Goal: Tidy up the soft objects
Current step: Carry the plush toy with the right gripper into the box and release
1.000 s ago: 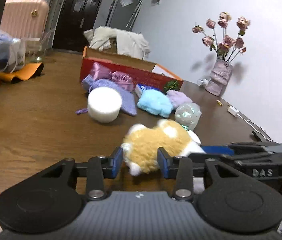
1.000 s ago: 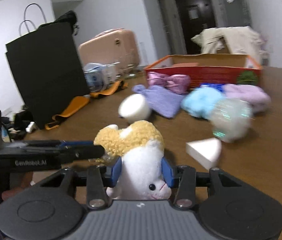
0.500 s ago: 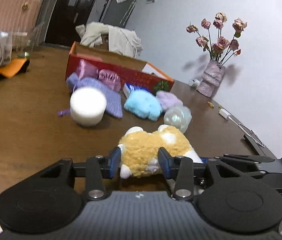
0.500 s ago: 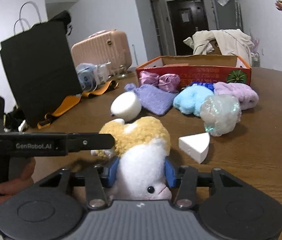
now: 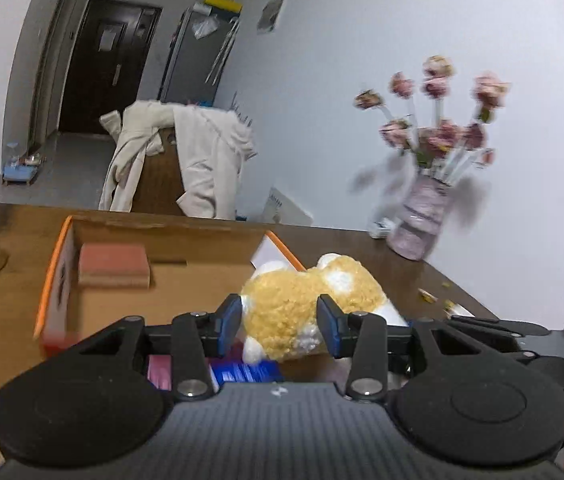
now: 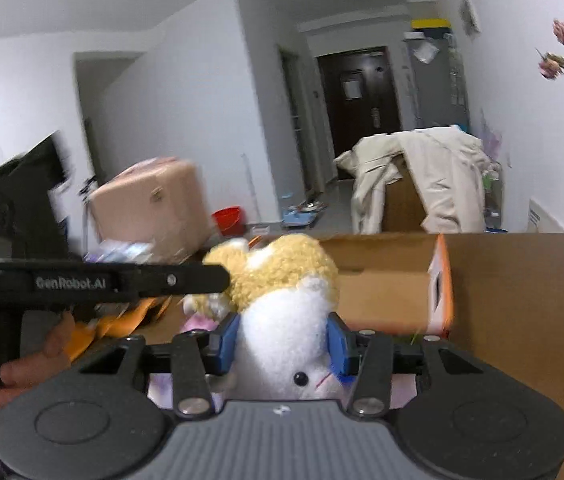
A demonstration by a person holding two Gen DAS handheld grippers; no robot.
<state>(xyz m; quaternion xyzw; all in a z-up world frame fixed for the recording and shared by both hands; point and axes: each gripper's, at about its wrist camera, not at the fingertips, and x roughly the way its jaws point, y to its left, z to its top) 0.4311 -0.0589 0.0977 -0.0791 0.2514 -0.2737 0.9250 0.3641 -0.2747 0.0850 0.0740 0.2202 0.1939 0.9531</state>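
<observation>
A brown tabletop (image 5: 14, 312) carries an orange-rimmed cardboard box (image 5: 58, 264). The plush toy (image 5: 301, 308) is pinched by both the left tool (image 5: 278, 322) and right tool (image 6: 282, 338), just before the box; release remains. A brick-coloured block (image 5: 114, 266) inside is shown only by the left view.

This is a home: a vase of flowers (image 5: 421, 216) on the brown counter (image 5: 10, 312), a coat (image 6: 433, 184) over a chair, a suitcase (image 6: 150, 204), a front door (image 6: 361, 96).
</observation>
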